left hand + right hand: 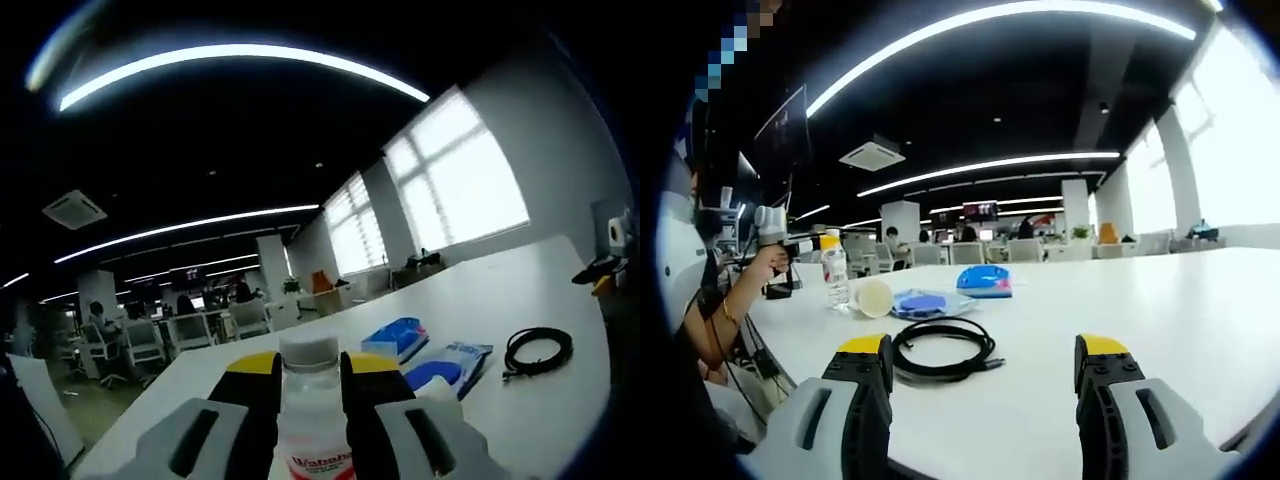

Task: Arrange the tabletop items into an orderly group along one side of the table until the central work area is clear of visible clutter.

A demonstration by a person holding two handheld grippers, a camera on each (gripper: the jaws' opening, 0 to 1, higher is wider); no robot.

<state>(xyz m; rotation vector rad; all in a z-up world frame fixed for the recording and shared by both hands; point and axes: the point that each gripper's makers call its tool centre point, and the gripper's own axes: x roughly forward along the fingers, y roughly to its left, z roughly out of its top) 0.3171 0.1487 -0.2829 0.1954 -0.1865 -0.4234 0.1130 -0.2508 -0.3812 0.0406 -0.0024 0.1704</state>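
Left gripper view: left claw (311, 400) at bottom centre, jaws closed tight on clear water bottle (313, 420), white cap poking up between yellow jaw tips, red label lettering at bottom edge. White worktop (520, 290) running toward upper right. Right of the claw, two blue-and-white packets (396, 337) (contents unreadable), the nearer one just beside a paper cup lying on its side. Coiled black cable (538, 350) at right centre, apart from the packets. Office chairs and desks at left, bright windows at upper right.

Right gripper view: right claw (985, 375) at bottom, jaws spread wide, nothing between them. Coiled black cable (942, 348) on worktop (1180, 300) just beyond the left jaw tip. Behind it, paper cup (874, 297) on its side, touching a flat blue packet (923, 303); second blue packet (985, 280) farther back, centre. At left centre, person's hand (768, 258) with the left claw (810, 243) gripping the bottle (836, 272) upright, base at worktop level (contact not clear).
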